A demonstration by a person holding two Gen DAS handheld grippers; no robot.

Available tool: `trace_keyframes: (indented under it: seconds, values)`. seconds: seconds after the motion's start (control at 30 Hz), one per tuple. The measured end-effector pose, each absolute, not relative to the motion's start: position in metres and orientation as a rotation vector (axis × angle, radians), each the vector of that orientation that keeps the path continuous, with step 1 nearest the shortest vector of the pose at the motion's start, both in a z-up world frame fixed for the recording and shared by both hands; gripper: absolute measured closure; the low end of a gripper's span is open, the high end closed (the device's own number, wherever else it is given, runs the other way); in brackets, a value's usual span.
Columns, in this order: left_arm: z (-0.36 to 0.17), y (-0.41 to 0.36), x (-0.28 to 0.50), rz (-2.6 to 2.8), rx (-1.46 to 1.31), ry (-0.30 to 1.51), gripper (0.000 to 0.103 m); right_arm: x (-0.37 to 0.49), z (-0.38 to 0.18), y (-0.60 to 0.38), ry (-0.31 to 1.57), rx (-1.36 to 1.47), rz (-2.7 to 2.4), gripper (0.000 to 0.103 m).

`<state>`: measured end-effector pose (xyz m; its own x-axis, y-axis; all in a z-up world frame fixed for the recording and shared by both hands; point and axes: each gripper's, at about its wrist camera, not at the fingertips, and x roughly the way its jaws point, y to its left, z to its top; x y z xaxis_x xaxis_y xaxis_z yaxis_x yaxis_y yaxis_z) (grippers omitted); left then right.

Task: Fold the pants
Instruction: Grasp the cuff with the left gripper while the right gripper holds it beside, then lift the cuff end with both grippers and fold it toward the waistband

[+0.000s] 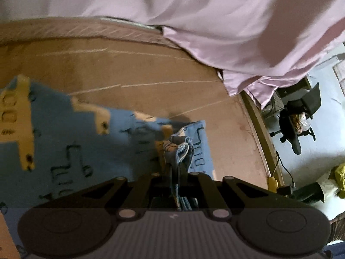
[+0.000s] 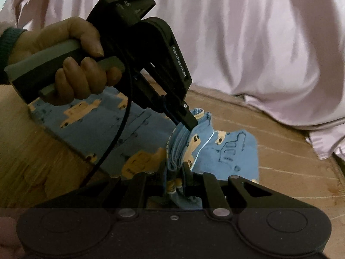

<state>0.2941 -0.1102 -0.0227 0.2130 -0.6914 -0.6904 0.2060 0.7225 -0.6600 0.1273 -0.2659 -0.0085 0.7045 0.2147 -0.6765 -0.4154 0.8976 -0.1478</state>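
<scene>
Clamping one bunched edge of the blue patterned pants (image 2: pixel 228 151) from both ends, the left tool (image 2: pixel 190 125) and right tool (image 2: pixel 175 172) sit close together, the rest of the garment trailing leftward across the tan mattress (image 2: pixel 291 151) below the pink sheet (image 2: pixel 258 43).

You hold soft printed cotton pants (image 2: pixel 226 151) in matt black plastic grippers (image 2: pixel 175 170); glossy pink sheet (image 2: pixel 258 43) behind.
</scene>
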Motion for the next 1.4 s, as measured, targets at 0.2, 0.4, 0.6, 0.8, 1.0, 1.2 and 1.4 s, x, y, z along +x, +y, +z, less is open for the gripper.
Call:
trace_keyframes:
  seconds: [0.2,0.4,0.6,0.8,1.0,1.2,1.4]
  values:
    - [-0.042,-0.095,0.293,-0.675,-0.526,1.191,0.098,0.131,-0.018,-0.26,0.736,-0.294,0.378,0.089]
    - [-0.047,-0.089,0.292,-0.704,-0.55,1.17,0.098,0.13,-0.019,-0.259,0.734,-0.294,0.381,0.089]
    - [-0.035,-0.082,0.292,-0.719,-0.551,1.142,0.098,0.128,-0.009,-0.253,0.695,-0.282,0.381,0.089]
    - [-0.012,-0.06,0.293,-0.728,-0.548,1.108,0.098,0.128,0.009,-0.236,0.655,-0.266,0.418,0.089]
    - [-0.005,-0.024,0.285,-0.686,-0.55,1.097,0.098,0.126,0.015,-0.215,0.647,-0.265,0.489,0.089]
    - [-0.01,0.003,0.283,-0.635,-0.556,1.108,0.098,0.131,0.011,-0.193,0.663,-0.262,0.548,0.089]
    - [-0.01,0.021,0.285,-0.612,-0.56,1.111,0.098,0.137,0.009,-0.178,0.673,-0.267,0.58,0.089]
